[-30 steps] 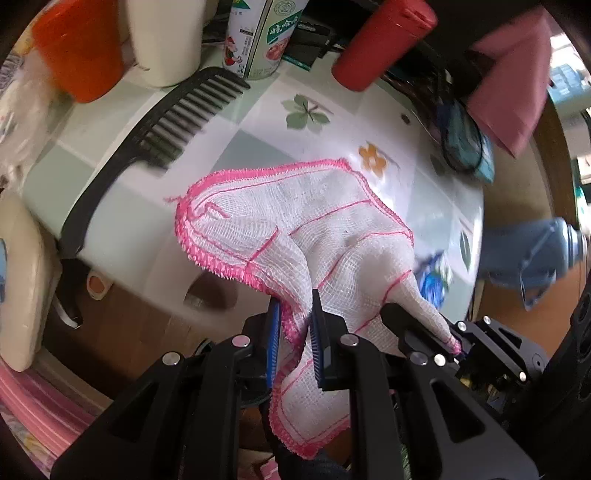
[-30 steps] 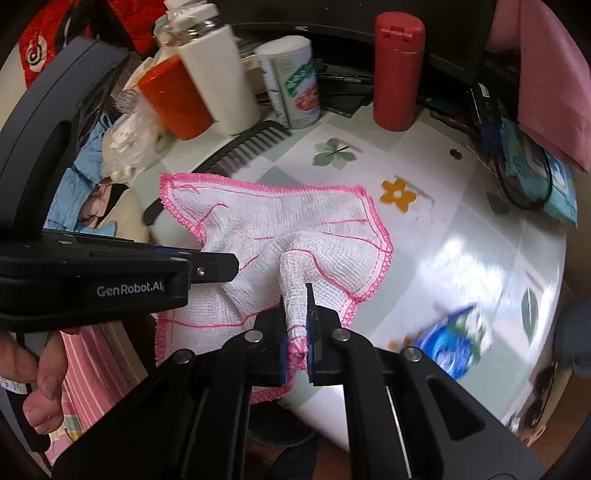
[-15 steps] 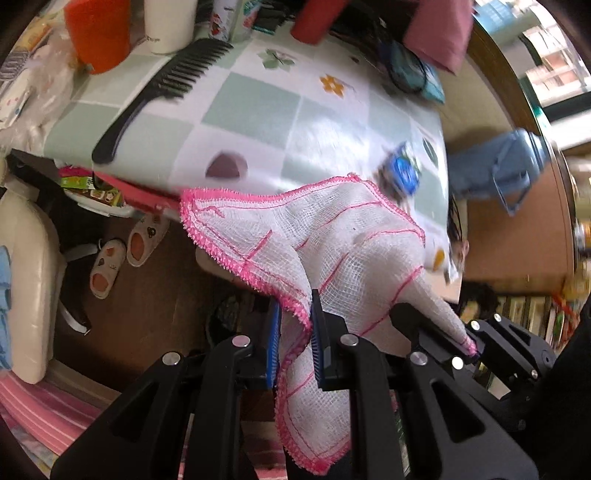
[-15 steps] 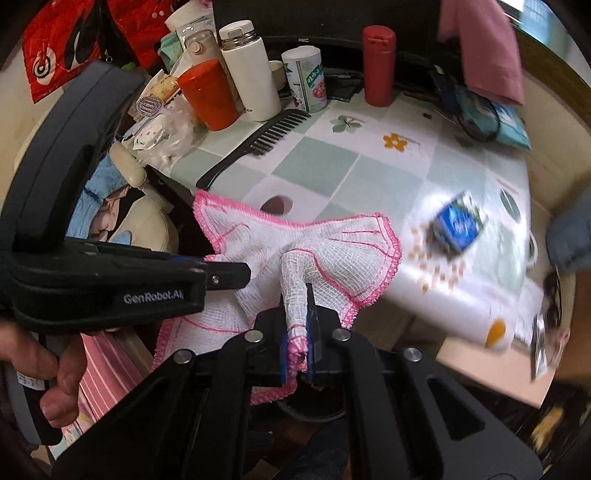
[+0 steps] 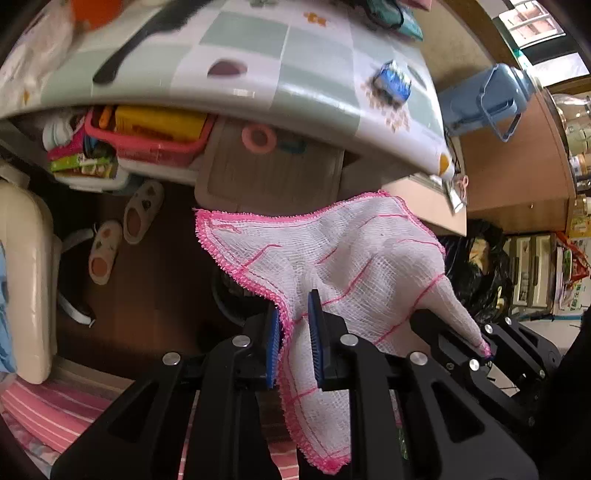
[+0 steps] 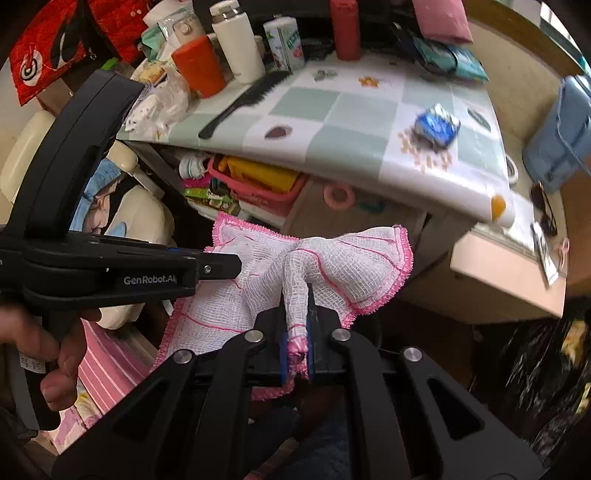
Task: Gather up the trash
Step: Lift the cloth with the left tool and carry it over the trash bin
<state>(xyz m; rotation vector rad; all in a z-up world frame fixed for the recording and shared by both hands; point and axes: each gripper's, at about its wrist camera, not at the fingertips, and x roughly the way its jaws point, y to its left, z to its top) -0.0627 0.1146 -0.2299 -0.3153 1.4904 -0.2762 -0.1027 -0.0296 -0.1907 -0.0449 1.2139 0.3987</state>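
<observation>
A white gauze cloth with pink edging (image 5: pixel 354 258) hangs in the air between both grippers, below and in front of the table edge. My left gripper (image 5: pixel 293 317) is shut on one fold of it. My right gripper (image 6: pixel 297 314) is shut on another bunched corner of the cloth (image 6: pixel 332 258); the left gripper also shows in the right wrist view (image 6: pixel 221 267), at the cloth's left side. A blue wrapper (image 6: pixel 437 127) lies on the checked table (image 6: pixel 351 147) among scattered crumbs (image 6: pixel 424 157); it also shows in the left wrist view (image 5: pixel 393 79).
A black comb (image 6: pixel 243 103), orange cup (image 6: pixel 199 70), white flask (image 6: pixel 238 44), carton and red bottle (image 6: pixel 345 27) stand at the table's back. A red basket (image 6: pixel 258 181) sits under the table. Black trash bag (image 5: pixel 476 269) at right. Slippers (image 5: pixel 122 229) on the floor.
Both grippers have pulled back and down away from the table with the cloth held between them. The cloth has left the tabletop and now hangs below the table edge.
</observation>
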